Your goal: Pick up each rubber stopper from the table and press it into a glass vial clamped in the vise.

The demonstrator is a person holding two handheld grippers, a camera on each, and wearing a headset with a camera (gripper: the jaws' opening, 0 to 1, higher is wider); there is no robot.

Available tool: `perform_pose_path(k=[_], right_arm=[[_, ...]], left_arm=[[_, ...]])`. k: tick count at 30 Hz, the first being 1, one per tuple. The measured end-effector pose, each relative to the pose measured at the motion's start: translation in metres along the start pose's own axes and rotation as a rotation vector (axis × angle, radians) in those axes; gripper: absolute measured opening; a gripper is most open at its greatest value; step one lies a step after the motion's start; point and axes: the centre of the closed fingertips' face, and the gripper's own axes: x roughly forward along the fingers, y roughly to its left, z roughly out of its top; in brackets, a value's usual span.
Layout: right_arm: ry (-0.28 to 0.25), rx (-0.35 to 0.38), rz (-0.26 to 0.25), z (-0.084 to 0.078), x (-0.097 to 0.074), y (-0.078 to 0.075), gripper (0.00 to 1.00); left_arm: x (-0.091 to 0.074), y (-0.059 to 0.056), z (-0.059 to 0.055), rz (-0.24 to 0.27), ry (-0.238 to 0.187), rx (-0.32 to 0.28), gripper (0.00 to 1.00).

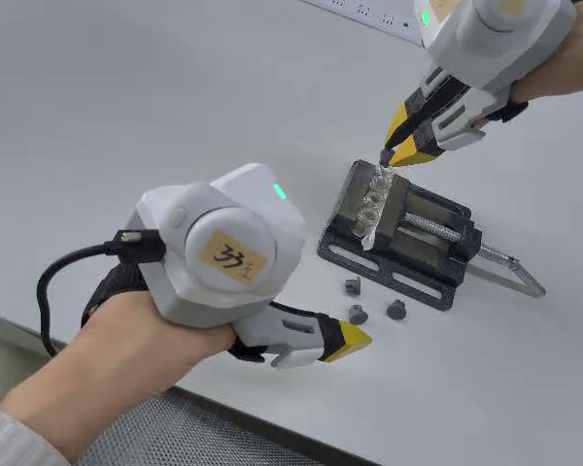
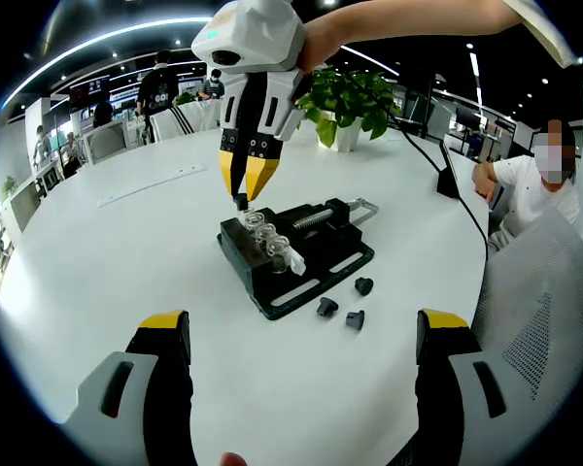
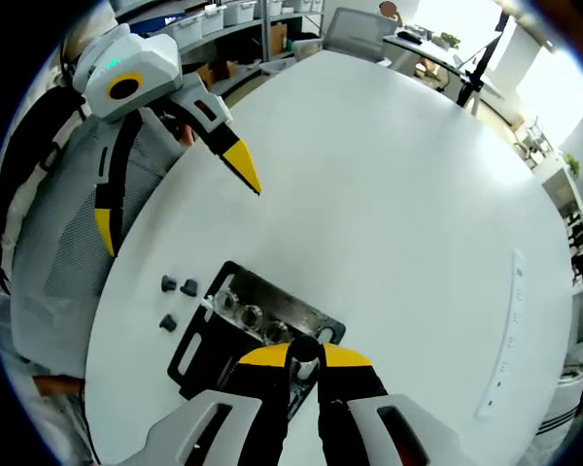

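Evidently the step in hand is seating a stopper. The right gripper's (image 1: 395,153) fingers (image 3: 269,356) stand narrow, pinching a dark stopper (image 3: 304,349) directly over the end glass vial (image 1: 382,179) of the row clamped in the vise (image 1: 437,267). Whether the stopper is already touching the vial's mouth I cannot tell.

To do this well, I judge the stopper should go in square to the mouth, with the push straight down the vial's axis. A slanted push could wedge the rubber or lever the glass against the vise. Steady, light pressure suits thin glass better than a jab. Once the rubber grips, the fingers could let go and their closed tips finish the press from above.

The left gripper (image 1: 323,348) has its fingers (image 2: 165,340) wide apart and empty, hovering over the bench (image 1: 175,87) on the near side of the vise. It could steady the vise base if that starts to slide. Three loose stoppers (image 1: 374,311) lie on the bench just beside the vise base, waiting their turn.

As for writing, a tan sticker (image 1: 233,257) on the left gripper's body carries a handwritten "33" and a smaller mark I cannot read. No brand is legible on the vise.
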Motion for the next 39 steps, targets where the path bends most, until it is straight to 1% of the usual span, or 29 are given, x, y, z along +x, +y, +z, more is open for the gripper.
perform_pose_path(k=[3,5,13,14,15,17,24,27,29,31,34,35,37,39], right_arm=[[-0.004,0.004,0.000,0.0035,-0.0010,0.0012,0.05],[0.004,0.000,0.002,0.0017,-0.0008,0.0018,0.05],[0.008,0.006,0.005,-0.0012,-0.0014,0.0015,0.05],[0.015,0.012,0.026,-0.0026,-0.0012,0.0055,0.05],[0.014,0.004,0.013,-0.0024,-0.0013,0.0041,0.05],[0.013,-0.003,0.006,-0.0026,-0.0011,0.0039,0.05],[0.028,0.008,0.007,-0.0010,-0.0005,0.0042,0.04],[0.040,0.035,0.005,-0.0013,-0.0007,0.0047,0.04],[0.047,0.067,0.003,-0.0011,-0.0005,0.0051,0.04],[0.058,0.080,0.002,-0.0010,-0.0003,0.0030,0.04],[0.077,0.095,-0.003,-0.0016,-0.0007,0.0051,0.03],[0.084,0.110,-0.005,-0.0020,-0.0010,0.0051,0.03],[0.095,0.114,-0.009,-0.0029,-0.0007,0.0031,0.03],[0.107,0.133,-0.012,-0.0043,0.0005,-0.0008,0.03]], left_arm=[[0.0000,0.0005,-0.0009,0.001,-0.001,-0.005,0.96],[-0.0001,0.0005,-0.0014,0.002,0.000,-0.004,0.96],[-0.0003,0.0010,-0.0015,0.002,-0.002,-0.005,0.96],[-0.0004,0.0009,-0.0015,0.002,-0.002,-0.006,0.96],[-0.0006,0.0011,-0.0015,0.003,-0.002,-0.006,0.96],[-0.0006,0.0013,-0.0017,0.004,-0.003,-0.009,0.96],[0.0002,0.0004,-0.0028,0.001,-0.001,-0.009,0.96],[0.0002,-0.0004,-0.0035,0.000,0.000,-0.012,0.96],[0.0003,-0.0008,-0.0033,-0.001,0.001,-0.010,0.96],[0.0000,-0.0008,-0.0022,-0.001,-0.003,-0.010,0.96],[-0.0006,-0.0007,-0.0006,0.001,-0.005,-0.009,0.96],[-0.0006,-0.0005,-0.0007,0.002,-0.005,-0.010,0.96],[-0.0005,-0.0004,-0.0006,0.001,-0.007,-0.010,0.96],[-0.0006,-0.0001,-0.0009,0.001,-0.006,-0.009,0.96]])
